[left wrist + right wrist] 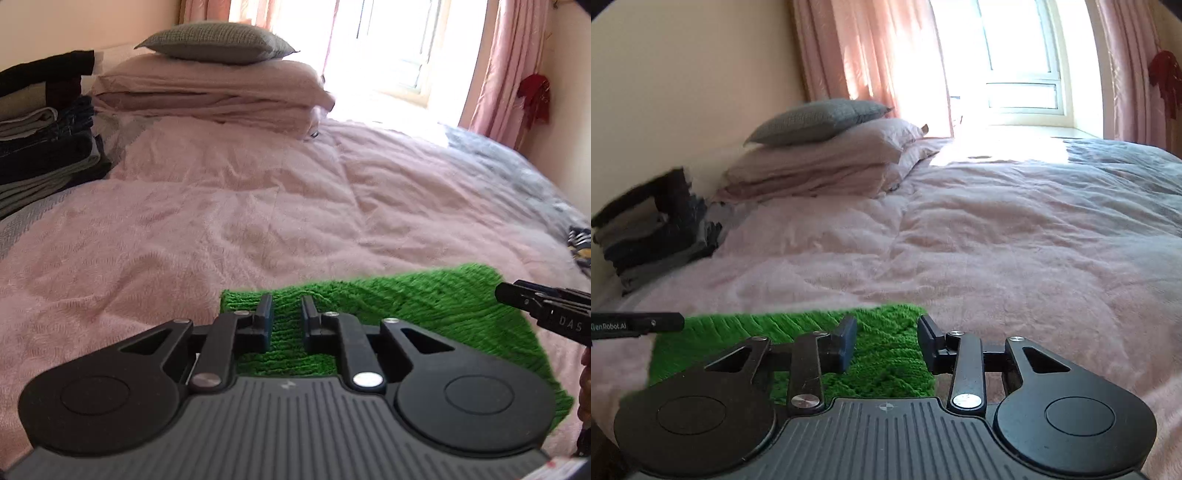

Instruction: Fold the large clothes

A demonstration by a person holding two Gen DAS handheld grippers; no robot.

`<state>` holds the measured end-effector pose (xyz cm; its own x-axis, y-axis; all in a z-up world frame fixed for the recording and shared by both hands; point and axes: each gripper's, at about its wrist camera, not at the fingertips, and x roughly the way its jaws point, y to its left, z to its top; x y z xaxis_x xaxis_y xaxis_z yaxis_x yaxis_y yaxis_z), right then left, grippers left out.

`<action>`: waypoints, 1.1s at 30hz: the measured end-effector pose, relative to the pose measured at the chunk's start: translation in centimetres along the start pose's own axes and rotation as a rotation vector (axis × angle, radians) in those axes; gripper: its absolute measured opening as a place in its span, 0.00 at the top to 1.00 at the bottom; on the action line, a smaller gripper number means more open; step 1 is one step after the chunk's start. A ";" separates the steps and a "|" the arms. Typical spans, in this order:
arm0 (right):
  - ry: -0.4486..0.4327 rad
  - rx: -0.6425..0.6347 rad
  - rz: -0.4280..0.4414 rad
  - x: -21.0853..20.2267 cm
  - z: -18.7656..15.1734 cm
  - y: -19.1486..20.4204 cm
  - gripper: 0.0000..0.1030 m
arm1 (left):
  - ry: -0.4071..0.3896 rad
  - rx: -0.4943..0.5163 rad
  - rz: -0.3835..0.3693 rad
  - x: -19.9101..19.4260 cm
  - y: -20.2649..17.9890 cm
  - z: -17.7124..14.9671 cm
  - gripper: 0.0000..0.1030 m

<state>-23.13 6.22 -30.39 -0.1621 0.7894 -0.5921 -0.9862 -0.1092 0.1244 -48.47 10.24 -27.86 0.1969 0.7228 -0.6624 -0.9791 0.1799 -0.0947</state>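
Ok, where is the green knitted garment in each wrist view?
Left wrist: green knitted garment at bottom centre-right, behind the claw.
Right wrist: bottom left of centre, between the fingers.
Shared landmark: grey pillow topping the pink stack.

A bed (258, 229) carried everything, spread with a rumpled pink cover (997, 251). A green knitted garment (424, 306) lay on it at the near edge. At the far left stood a stack of folded dark clothes (44, 155), and beside it pink pillows (210, 96) topped by a grey cushion (214, 42).
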 end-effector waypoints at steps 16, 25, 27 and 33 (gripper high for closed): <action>0.022 0.078 0.030 -4.8 -1.6 -1.1 0.52 | 0.042 0.072 0.082 -3.8 -2.1 -2.2 0.71; 0.059 0.344 0.145 -7.0 -2.9 -5.9 0.31 | 0.105 -0.276 -0.188 -4.7 6.4 -2.5 0.47; 0.077 0.424 0.179 -6.1 -3.6 -7.2 0.30 | 0.167 -0.397 -0.275 -2.9 8.7 -3.2 0.47; 0.157 0.642 0.346 -0.8 -5.9 -10.7 0.29 | 0.291 -0.657 -0.485 2.8 11.4 -5.9 0.43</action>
<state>-12.63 3.18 -35.90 -0.5101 0.6729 -0.5357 -0.6725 0.0763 0.7362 -59.44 10.38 -35.13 0.6670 0.4509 -0.5931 -0.6392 -0.0625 -0.7665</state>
